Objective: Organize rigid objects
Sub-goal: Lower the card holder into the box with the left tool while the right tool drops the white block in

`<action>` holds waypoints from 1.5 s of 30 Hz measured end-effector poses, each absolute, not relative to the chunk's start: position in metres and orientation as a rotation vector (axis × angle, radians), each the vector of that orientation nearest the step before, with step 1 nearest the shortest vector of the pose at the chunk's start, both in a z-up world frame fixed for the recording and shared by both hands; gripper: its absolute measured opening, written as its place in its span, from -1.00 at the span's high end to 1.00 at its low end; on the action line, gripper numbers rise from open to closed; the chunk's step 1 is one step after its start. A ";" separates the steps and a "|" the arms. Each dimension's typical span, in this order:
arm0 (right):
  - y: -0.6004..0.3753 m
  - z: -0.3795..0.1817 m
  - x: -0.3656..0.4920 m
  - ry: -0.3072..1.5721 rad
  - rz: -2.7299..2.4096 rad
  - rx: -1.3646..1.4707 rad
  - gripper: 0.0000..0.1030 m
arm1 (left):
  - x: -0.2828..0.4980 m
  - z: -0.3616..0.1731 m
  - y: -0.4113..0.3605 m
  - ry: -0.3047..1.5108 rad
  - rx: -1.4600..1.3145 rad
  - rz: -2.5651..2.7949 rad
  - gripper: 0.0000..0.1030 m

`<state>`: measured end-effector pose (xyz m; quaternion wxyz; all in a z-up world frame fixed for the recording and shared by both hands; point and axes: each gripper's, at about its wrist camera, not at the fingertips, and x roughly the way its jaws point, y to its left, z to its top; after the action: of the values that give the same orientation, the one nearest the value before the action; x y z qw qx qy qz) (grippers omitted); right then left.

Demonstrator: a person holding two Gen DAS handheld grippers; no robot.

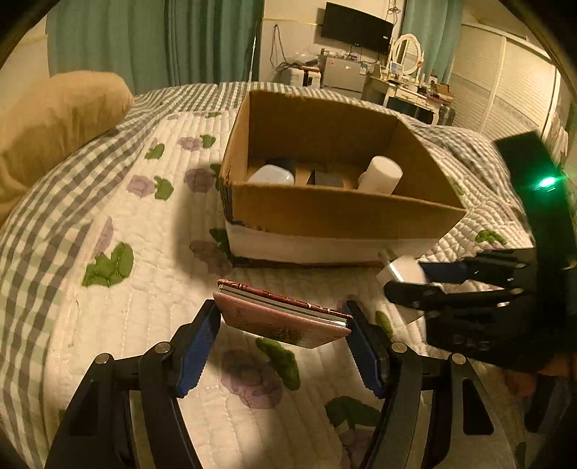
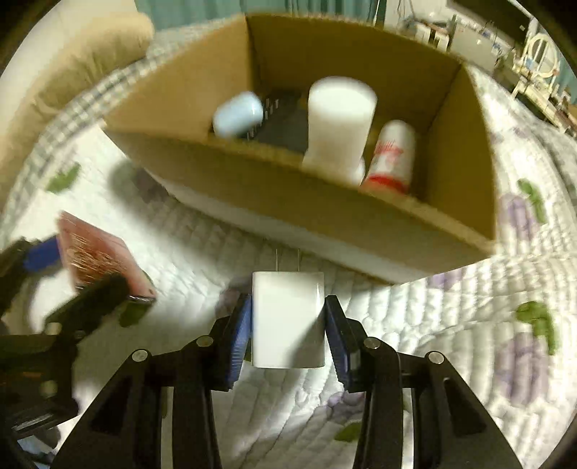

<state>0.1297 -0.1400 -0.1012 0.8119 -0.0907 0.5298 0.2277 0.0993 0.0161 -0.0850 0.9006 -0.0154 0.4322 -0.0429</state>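
Note:
My left gripper is shut on a flat pink case and holds it above the quilt, in front of the cardboard box. My right gripper is shut on a white plug adapter, prongs pointing toward the box. The adapter and right gripper also show at the right of the left wrist view. The pink case and left gripper show at the left of the right wrist view. The box holds a white cylinder, a pale blue object and a red-and-white bottle.
The box sits on a quilted floral bedspread. A tan pillow lies at the far left. A dark object lies on the box floor. A dresser with a mirror and a wall TV stand across the room.

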 end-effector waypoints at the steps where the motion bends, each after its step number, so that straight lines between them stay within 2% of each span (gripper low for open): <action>1: -0.142 -0.093 0.127 1.114 0.492 -0.197 0.23 | 0.098 -0.081 0.016 0.887 -0.033 -0.092 -0.36; 11: -0.162 0.009 0.119 0.876 0.496 -0.197 0.23 | 0.102 -0.008 0.006 0.736 0.011 -0.124 -0.36; 22: -0.166 0.095 0.173 0.722 0.421 -0.176 0.23 | 0.171 0.059 -0.005 0.630 0.034 -0.114 -0.33; 23: -0.166 0.099 0.182 0.718 0.409 -0.173 0.23 | 0.180 0.062 -0.005 0.619 0.029 -0.116 0.01; 24: -0.166 0.101 0.189 0.719 0.403 -0.169 0.23 | 0.185 0.063 -0.007 0.612 0.029 -0.121 0.53; 28: -0.162 0.093 0.219 0.758 0.392 -0.162 0.23 | 0.220 0.048 -0.012 0.650 0.033 -0.158 0.55; 31: -0.156 0.065 0.236 0.828 0.385 -0.170 0.23 | 0.244 0.011 -0.023 0.742 0.096 -0.137 0.65; 37: -0.152 -0.002 0.245 0.954 0.394 -0.144 0.24 | 0.251 -0.045 -0.025 0.840 0.089 -0.153 0.66; 44: -0.158 -0.016 0.249 0.964 0.370 -0.123 0.22 | 0.239 -0.034 -0.020 0.819 0.095 -0.156 0.66; 45: -0.160 -0.009 0.247 0.943 0.360 -0.124 0.07 | 0.235 -0.026 -0.019 0.799 0.099 -0.159 0.66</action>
<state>0.2467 -0.1602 -0.0085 0.8736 -0.0593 0.4513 0.1722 0.2347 -0.0193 -0.0259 0.9169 0.0483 0.3886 -0.0771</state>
